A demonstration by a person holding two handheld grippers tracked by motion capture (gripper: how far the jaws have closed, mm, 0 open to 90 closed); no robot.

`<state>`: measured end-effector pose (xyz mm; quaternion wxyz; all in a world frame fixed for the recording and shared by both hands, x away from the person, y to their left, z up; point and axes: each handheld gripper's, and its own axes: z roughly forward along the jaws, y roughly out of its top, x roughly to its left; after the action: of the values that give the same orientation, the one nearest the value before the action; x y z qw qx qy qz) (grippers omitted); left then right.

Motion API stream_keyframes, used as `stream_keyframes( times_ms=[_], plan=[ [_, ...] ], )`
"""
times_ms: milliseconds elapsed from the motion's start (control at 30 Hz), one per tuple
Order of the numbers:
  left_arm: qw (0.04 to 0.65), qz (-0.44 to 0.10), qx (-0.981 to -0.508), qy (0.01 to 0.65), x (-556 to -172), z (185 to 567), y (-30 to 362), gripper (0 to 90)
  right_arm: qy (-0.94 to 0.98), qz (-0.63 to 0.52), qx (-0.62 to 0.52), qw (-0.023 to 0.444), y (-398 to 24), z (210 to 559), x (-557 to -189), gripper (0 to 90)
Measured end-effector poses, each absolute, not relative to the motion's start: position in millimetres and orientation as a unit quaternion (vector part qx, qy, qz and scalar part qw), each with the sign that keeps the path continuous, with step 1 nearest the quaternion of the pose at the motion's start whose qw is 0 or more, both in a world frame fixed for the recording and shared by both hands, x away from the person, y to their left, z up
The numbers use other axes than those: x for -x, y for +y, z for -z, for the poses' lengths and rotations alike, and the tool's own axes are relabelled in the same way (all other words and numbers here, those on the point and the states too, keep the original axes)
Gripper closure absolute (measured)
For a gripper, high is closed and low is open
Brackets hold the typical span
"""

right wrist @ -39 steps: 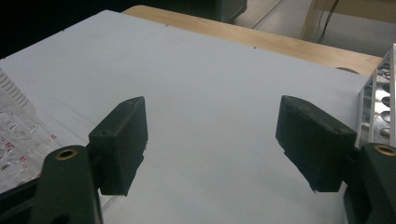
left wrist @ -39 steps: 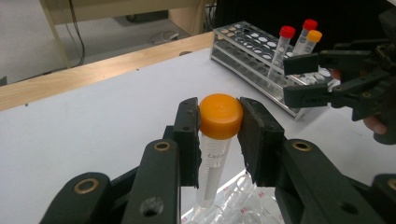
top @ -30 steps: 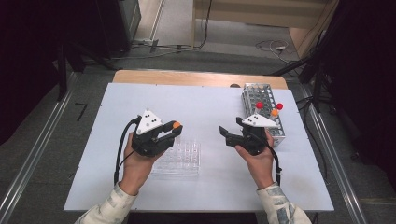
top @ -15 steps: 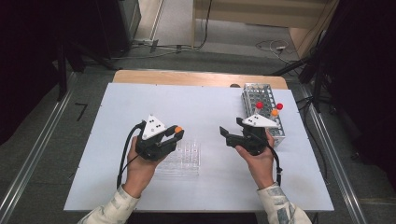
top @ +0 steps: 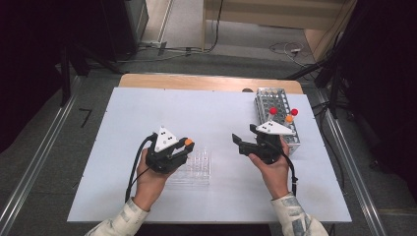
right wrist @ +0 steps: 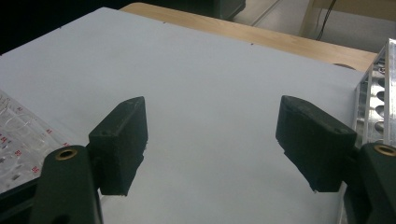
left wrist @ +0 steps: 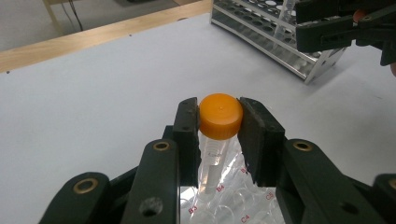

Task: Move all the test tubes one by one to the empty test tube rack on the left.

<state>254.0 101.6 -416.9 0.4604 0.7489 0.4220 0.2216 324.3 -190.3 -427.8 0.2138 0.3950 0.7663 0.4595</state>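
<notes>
The left claw [left wrist: 219,123] grips the light, slick tube [left wrist: 214,154] by its orange cap [left wrist: 221,115], lower centre; right claw [right wrist: 212,144] gapes wide, empty.

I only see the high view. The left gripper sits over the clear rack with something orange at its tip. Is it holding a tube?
Observer: Yes. The jaws of the left gripper clamp the orange cap of a clear tube.
Operator: Is it in the rack yet?
Observer: Its lower end hangs over the clear rack, by wells marked B; seated or not, I cannot tell.
Operator: The right gripper?
Observer: Its jaws stand wide open, nothing between them, above bare table.
</notes>
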Motion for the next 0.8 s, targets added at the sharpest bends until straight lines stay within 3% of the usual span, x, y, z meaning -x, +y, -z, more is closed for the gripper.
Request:
stream_keyframes(
  times_ms=[367, 800],
  plan=[
    [0.47, -0.211, -0.744, 0.426, -255.2, 415.7, 105.0, 62.8, 0.766, -0.459, -0.395, 0.214, -190.6, 427.8, -323.9, 23.9],
    [0.47, -0.222, -0.726, 0.45, -260.1, 414.0, 112.9, 26.2, 0.759, -0.461, -0.401, 0.224, -207.7, 423.6, -318.2, 23.5]
  ],
)
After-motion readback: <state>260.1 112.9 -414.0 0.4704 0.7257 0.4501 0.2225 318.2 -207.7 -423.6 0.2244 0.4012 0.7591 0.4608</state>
